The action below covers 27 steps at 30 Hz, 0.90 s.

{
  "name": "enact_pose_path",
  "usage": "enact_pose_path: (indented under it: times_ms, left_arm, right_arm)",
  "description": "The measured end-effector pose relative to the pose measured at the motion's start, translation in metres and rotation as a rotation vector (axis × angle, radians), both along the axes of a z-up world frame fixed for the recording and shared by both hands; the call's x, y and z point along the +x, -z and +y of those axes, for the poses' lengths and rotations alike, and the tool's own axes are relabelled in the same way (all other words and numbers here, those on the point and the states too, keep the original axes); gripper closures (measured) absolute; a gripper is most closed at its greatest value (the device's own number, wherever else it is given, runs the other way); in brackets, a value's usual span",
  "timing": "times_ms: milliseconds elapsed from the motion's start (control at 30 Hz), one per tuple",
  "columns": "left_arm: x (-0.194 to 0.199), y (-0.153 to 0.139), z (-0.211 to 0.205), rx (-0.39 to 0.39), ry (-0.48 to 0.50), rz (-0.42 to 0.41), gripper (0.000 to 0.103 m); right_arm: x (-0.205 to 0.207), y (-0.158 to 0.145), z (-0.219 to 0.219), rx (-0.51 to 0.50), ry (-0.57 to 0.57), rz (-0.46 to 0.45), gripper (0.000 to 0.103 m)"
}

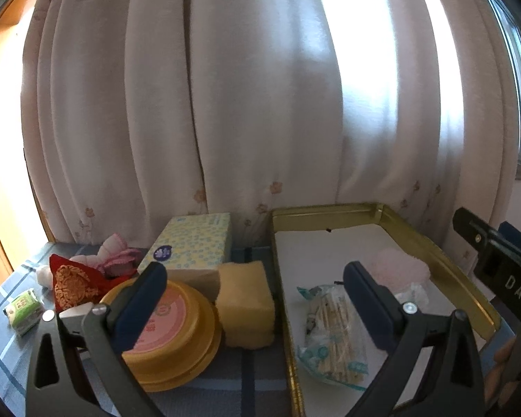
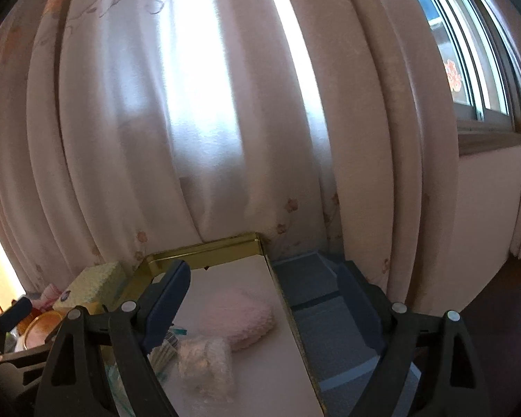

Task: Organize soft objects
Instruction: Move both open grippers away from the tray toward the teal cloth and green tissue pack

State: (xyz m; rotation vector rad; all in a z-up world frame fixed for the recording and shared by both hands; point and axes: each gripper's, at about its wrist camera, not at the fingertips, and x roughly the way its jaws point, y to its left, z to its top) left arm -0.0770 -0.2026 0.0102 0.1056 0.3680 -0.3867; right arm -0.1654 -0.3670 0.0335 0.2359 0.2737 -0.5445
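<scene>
Both my grippers are hanging wide open right now with nothing gripped. The left gripper (image 1: 257, 299) has its jaws spread over the gap between the sponge (image 1: 245, 304) and the gold tray (image 1: 392, 213); one finger sits in front of the yellow tub (image 1: 177, 344), the other in front of the stuff in the tray. The right gripper (image 2: 265, 309) is open too, straddling the tray's right wall, empty.

In the tray, on its white liner, there's a wrapped packet (image 1: 333, 337) near the front, a pink fluffy pad (image 2: 239, 316) further back, and a small white fuzzy wad (image 2: 205, 358) just beside it, looks like touching.

Left of the tray on the blue checked cloth (image 1: 3, 358): sponge, tub, a tissue box (image 1: 191, 246) behind them, then a red pouch (image 1: 74, 286), some pink fabric (image 1: 116, 252) and a little green pack (image 1: 24, 309). Curtain (image 1: 260, 87) behind everything.
</scene>
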Motion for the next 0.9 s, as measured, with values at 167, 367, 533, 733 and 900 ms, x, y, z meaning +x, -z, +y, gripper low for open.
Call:
enact_pose_path:
  times_ms: [167, 367, 533, 733, 900]
  left_arm:
    - [0.001, 0.000, 0.013, -0.021, -0.009, 0.005, 0.000]
    - [0.000, -0.001, 0.034, -0.025, -0.013, -0.018, 0.000]
    - [0.009, -0.001, 0.060, -0.027, -0.039, -0.028, 0.000]
    - [0.024, -0.001, 0.090, -0.028, -0.099, -0.025, 0.000]
    - [0.032, 0.000, 0.110, -0.028, -0.123, -0.027, 0.000]
  right_arm:
    - [0.004, -0.002, 0.010, -0.060, -0.009, 0.026, 0.015]
    - [0.010, -0.003, 0.020, -0.114, -0.015, 0.056, 0.015]
    - [0.009, -0.004, 0.025, -0.131, -0.011, 0.064, 0.015]
    - [0.002, -0.005, 0.029, -0.097, 0.017, 0.043, 0.015]
    - [-0.001, -0.006, 0.046, -0.055, 0.036, -0.017, 0.015]
